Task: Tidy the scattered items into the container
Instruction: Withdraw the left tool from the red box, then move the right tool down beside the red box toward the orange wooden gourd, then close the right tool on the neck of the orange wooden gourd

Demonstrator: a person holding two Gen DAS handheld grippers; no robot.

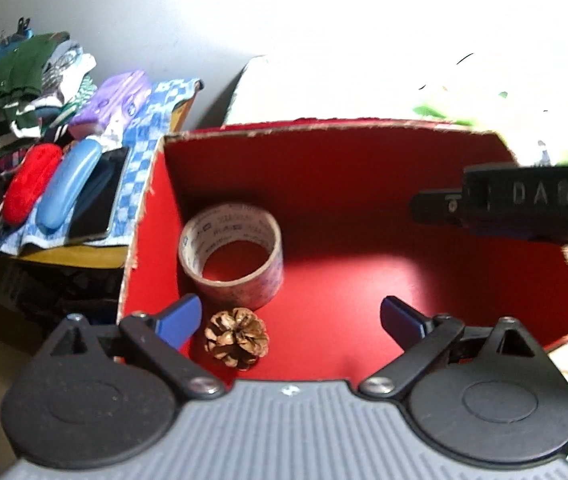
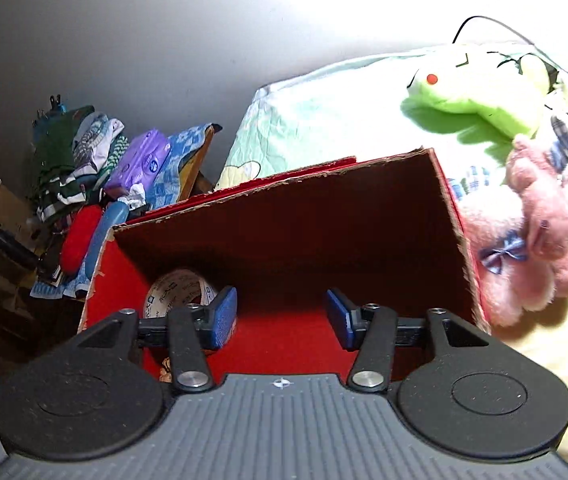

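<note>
Both empty: left gripper (image 1: 290,316) spread wide, right gripper (image 2: 281,316) parted, brown pinecone (image 1: 237,338), tape roll (image 1: 231,252), red box (image 1: 364,168).

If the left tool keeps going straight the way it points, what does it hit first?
Most likely the bare red floor of the box; the left tool is open and empty, with the tape roll and pine cone left of its line.

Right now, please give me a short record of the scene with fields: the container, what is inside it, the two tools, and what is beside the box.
container: red box, open at the top
inside: tape roll standing on its rim near the left wall; pine cone in front of it, close but apart
left tool: open, nothing between the pads, over the box
right tool: open, empty, over the box
left of box: red case, blue case on a checked cloth
right of box: green plush, pink plush
</note>
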